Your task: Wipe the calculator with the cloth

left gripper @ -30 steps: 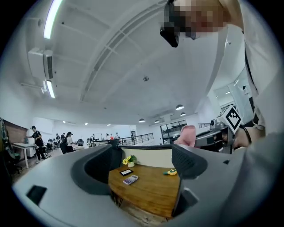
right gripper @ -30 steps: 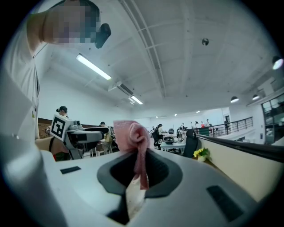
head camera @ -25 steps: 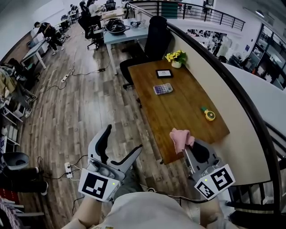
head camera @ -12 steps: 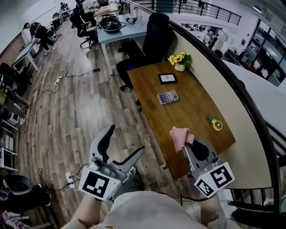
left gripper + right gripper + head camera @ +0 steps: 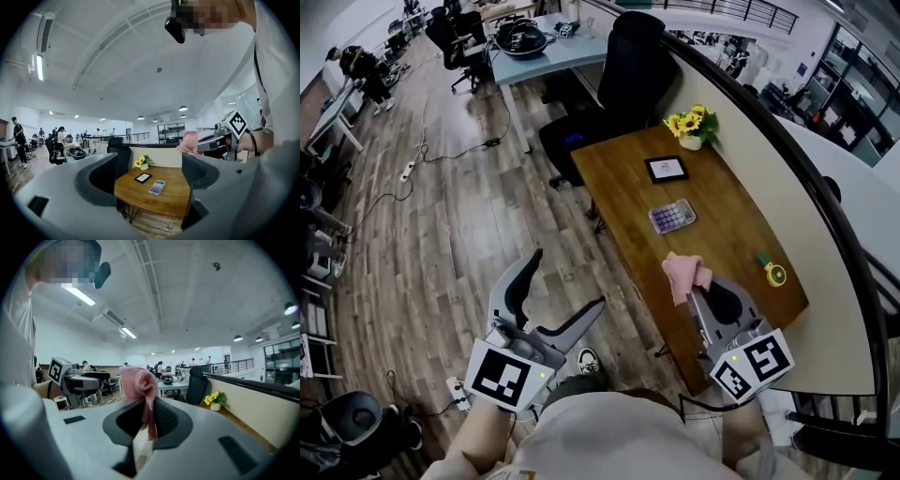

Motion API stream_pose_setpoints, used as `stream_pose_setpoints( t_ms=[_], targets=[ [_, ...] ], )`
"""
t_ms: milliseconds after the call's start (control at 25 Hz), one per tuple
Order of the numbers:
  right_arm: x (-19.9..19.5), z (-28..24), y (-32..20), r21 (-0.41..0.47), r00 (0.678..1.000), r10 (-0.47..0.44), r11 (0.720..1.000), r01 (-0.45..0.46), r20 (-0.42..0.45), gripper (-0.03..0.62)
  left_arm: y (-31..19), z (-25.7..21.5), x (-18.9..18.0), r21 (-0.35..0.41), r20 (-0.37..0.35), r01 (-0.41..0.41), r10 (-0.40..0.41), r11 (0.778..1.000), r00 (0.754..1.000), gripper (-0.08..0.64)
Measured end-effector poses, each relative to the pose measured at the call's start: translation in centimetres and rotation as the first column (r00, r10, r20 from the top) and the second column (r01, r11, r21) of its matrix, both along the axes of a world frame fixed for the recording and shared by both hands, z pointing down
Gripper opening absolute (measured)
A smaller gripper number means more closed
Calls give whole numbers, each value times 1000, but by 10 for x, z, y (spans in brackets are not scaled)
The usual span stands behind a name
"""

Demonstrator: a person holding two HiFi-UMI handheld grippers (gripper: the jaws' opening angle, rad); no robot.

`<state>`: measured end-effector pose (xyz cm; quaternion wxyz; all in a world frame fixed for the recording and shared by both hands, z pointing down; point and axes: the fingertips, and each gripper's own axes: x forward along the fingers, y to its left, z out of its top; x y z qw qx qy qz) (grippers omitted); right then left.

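Holding a claw in each hand and facing along a long wooden table. Pinching a pink cloth in the right claw: pressing both jaws onto the fabric and letting a bunched wad stand up past the tips, with a thinner fold hanging back down between them. Holding that cloth in the air on the near side of the calculator, apart from it and not touching it, over the near part of the tabletop in the head view.

Holding the left claw spread wide and gripping nothing, well to the left of the calculator and nearer than it, out over the wood-plank floor rather than over the table. Framing the calculator between those spread jaws in the left gripper view, though only as background far beyond the tips.

Seeing the calculator lying flat on the table, keys up, roughly midway along the top. Seeing, just beyond the calculator, a small black-framed panel lying flat, and farther beyond, at the far end, a white pot of yellow flowers. Seeing, to the right of the calculator and nearer, a round yellow tape measure close to the table's curved wall-side edge. Seeing a black office chair standing farther from the calculator than the flowers, past the table's far end.
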<state>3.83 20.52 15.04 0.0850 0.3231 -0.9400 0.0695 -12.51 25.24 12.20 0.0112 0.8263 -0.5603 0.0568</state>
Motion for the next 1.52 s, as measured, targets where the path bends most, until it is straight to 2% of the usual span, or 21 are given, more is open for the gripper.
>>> stream_pose_setpoints(
  t_ms=[200, 400, 720, 1000, 1240, 1520],
  targets=[
    [-29, 8, -31, 6, 999, 30, 1000, -30, -26, 41, -35, 10, -27, -9, 8, -32, 32, 999, 999, 407],
    [-33, 21, -55, -9, 997, 62, 998, -62, -56, 41, -78, 25, -23, -12, -25, -78, 78, 997, 997, 407],
    [6, 45, -101, -45, 985, 150, 987, -154, -88, 41, -141, 46, 17, -30, -35, -177, 176, 984, 984, 407],
    [44, 67, -171, -90, 970, 233, 967, -238, -66, 41, -218, 59, 36, -58, -31, -178, 176, 982, 984, 413],
    [64, 98, -227, -134, 961, 272, 952, -275, -42, 41, -271, 100, 61, -151, -31, -235, 233, 960, 972, 419],
    [80, 137, -268, -186, 957, 288, 939, -290, -42, 41, -306, 156, 94, -249, 3, -288, 298, 925, 955, 427]
  ],
)
